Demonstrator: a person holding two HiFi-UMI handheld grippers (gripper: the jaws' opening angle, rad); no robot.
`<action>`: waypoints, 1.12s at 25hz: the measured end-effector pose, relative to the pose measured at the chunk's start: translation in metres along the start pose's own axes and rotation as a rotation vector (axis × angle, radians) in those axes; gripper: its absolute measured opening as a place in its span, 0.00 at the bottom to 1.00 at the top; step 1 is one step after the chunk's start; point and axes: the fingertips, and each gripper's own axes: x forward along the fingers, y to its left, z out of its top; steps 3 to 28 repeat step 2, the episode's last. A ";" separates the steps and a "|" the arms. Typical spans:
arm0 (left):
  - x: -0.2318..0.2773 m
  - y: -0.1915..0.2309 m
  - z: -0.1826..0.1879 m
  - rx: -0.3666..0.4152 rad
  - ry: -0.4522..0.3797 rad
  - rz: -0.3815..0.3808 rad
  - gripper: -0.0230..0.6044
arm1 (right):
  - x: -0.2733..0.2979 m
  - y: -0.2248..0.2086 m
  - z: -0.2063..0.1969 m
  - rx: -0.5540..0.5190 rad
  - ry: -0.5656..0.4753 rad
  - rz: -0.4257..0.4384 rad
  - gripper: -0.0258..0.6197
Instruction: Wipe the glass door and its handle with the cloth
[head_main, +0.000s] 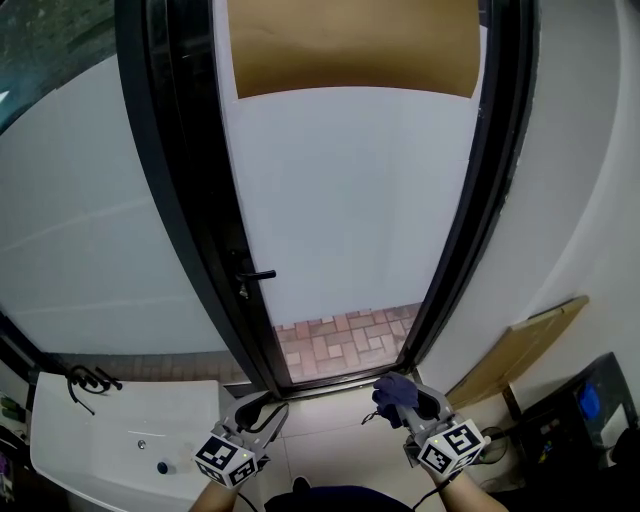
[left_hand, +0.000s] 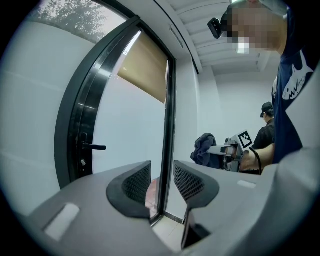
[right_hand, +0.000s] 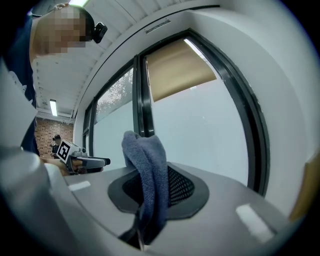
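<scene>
1. The right gripper (head_main: 412, 402) is clenched on a dark blue cloth (head_main: 395, 388); in the right gripper view the cloth (right_hand: 147, 175) rises between the jaws as a folded hump and stands proud of them; that hump is the wiping face.
2. The left gripper (head_main: 262, 408) is released, its jaws apart with nothing between them; it hangs low, near the door's foot.
3. The glass door (head_main: 350, 200) stands ahead of both grippers in a dark frame; most of the pane is frosted white, with a brown blind (head_main: 350, 45) across the top and brick paving (head_main: 345, 335) showing through the clear strip at the bottom; the black lever handle (head_main: 258, 275) juts from the left stile.
4. The cloth is well apart from the glass; I judge the step in hand to be raising it to the pane, with no wiping begun.
5. To do it well, lead with the hump so only fabric meets the glass, never the hard jaw tips; press lightly; work from the top down in overlapping passes, frame to frame; grip firmly, since drag could pull the fold out.
6. For the handle, run the cloth along the lever from its free end to the stile; the empty gripper could steady the door if it swings.
</scene>
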 end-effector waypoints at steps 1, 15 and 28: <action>-0.002 0.001 0.000 0.000 0.001 0.002 0.26 | 0.000 0.001 0.000 0.003 0.000 0.000 0.15; -0.004 0.001 0.000 0.000 0.002 0.004 0.26 | -0.001 0.002 -0.001 0.007 0.000 -0.001 0.15; -0.004 0.001 0.000 0.000 0.002 0.004 0.26 | -0.001 0.002 -0.001 0.007 0.000 -0.001 0.15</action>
